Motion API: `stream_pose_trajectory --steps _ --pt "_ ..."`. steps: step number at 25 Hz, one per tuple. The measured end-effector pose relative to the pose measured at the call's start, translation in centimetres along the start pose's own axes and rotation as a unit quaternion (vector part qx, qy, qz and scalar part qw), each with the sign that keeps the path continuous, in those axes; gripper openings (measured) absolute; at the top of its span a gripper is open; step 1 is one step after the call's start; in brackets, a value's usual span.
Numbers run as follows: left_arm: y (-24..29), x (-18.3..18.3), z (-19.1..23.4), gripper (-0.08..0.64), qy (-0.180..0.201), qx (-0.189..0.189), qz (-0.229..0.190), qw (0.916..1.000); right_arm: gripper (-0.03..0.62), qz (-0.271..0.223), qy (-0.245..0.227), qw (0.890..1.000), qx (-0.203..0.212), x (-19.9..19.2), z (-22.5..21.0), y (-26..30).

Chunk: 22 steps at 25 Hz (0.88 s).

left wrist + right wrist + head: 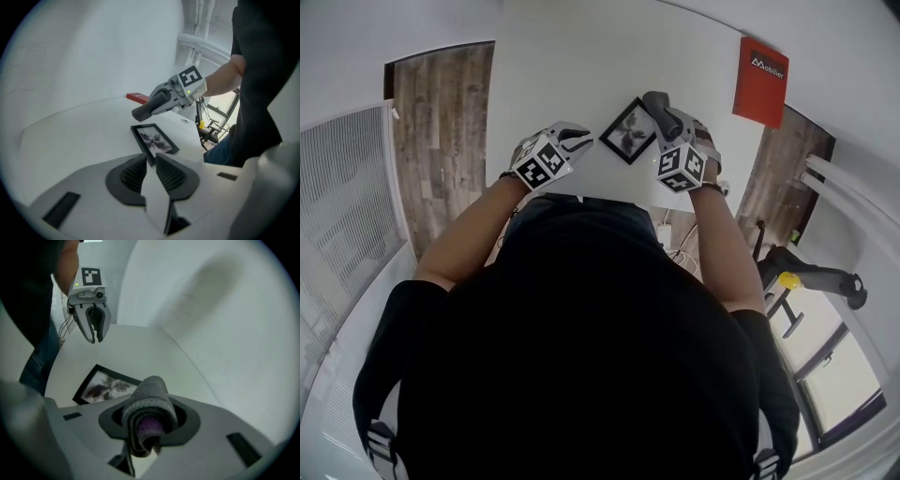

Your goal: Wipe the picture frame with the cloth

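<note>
A small black picture frame (628, 131) with a dark flower print lies flat on the white table (562, 56). My right gripper (662, 106) hovers just above the frame's right side, shut on a rolled grey cloth (659, 112) that sticks out past the jaws. The roll (147, 401) shows a purple core in the right gripper view, with the frame (105, 385) below and left of it. My left gripper (581, 139) hangs left of the frame, its jaws a narrow gap apart with nothing between them. In the left gripper view the frame (153, 140) lies just beyond that gripper (151, 159).
A red box (760, 82) lies at the table's far right corner. Wooden floor shows on both sides of the table. A black stand with a yellow knob (811, 272) stands at the right, and a white grid panel (347, 187) at the left.
</note>
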<state>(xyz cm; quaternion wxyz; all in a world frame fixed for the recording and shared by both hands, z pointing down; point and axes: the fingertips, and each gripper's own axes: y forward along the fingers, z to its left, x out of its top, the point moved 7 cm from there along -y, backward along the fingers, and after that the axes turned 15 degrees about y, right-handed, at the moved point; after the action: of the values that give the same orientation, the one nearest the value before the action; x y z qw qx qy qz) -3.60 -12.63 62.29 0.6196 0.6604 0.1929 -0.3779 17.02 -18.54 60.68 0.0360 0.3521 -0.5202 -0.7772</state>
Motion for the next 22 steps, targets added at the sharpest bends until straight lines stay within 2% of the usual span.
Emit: stream_pose_trajectory --steps 3,7,16,22 --pt "1.0 -0.4 -0.6 0.078 0.014 -0.01 0.014 0.9997 0.112 0.004 -0.022 1.0 0.002 -0.4 0.4 0.7" --pt "2.6 -1.0 -1.1 0.134 0.028 -0.009 0.034 0.999 0.112 0.007 -0.024 1.0 -0.005 -0.9 0.5 1.6" --pt "4.8 -1.7 -1.0 0.172 0.055 -0.003 0.062 0.9965 0.112 0.002 -0.027 1.0 -0.014 -0.5 1.2 2.7" --pt "6.2 -1.2 -1.1 0.193 0.108 0.005 0.078 0.991 0.112 0.005 -0.035 0.999 -0.009 -0.4 1.9 3.4"
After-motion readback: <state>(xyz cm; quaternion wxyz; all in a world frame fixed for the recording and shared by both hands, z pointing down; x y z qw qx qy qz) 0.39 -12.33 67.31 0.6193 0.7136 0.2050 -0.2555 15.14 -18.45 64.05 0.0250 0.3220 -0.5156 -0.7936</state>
